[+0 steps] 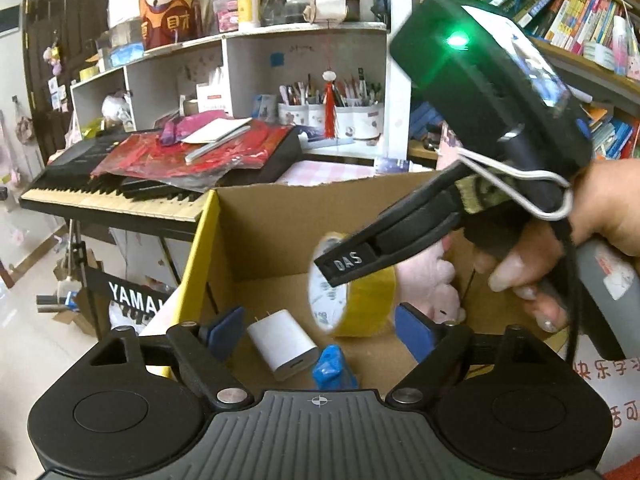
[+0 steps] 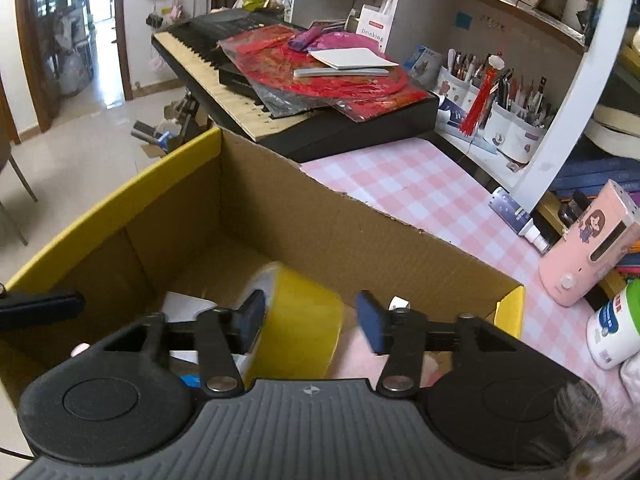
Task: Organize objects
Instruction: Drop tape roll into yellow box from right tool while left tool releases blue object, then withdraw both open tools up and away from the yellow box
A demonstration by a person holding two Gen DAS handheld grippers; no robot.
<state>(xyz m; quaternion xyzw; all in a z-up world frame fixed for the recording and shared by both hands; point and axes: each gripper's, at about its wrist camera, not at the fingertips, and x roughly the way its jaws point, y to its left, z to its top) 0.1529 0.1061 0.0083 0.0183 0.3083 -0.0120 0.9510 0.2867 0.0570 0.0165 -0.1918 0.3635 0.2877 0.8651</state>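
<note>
Tape (image 2: pixel 298 312), a yellow roll, sits on edge in the cardboard box (image 2: pixel 360 236) near its right wall, blurred, apparently just let go. Right gripper (image 2: pixel 310 318) has its tongs apart around the roll; I judge the pads clear of it. Left gripper (image 1: pixel 320 328) is spread wide and empty above the charger (image 1: pixel 282 344) and a blue object (image 1: pixel 334 366) on the box floor. Beside the tape lies a pink plush (image 1: pixel 430 284). Risks: the roll, standing on edge, may roll off across the floor, or a pad may catch its rim and tip it as the gripper lifts away.
</note>
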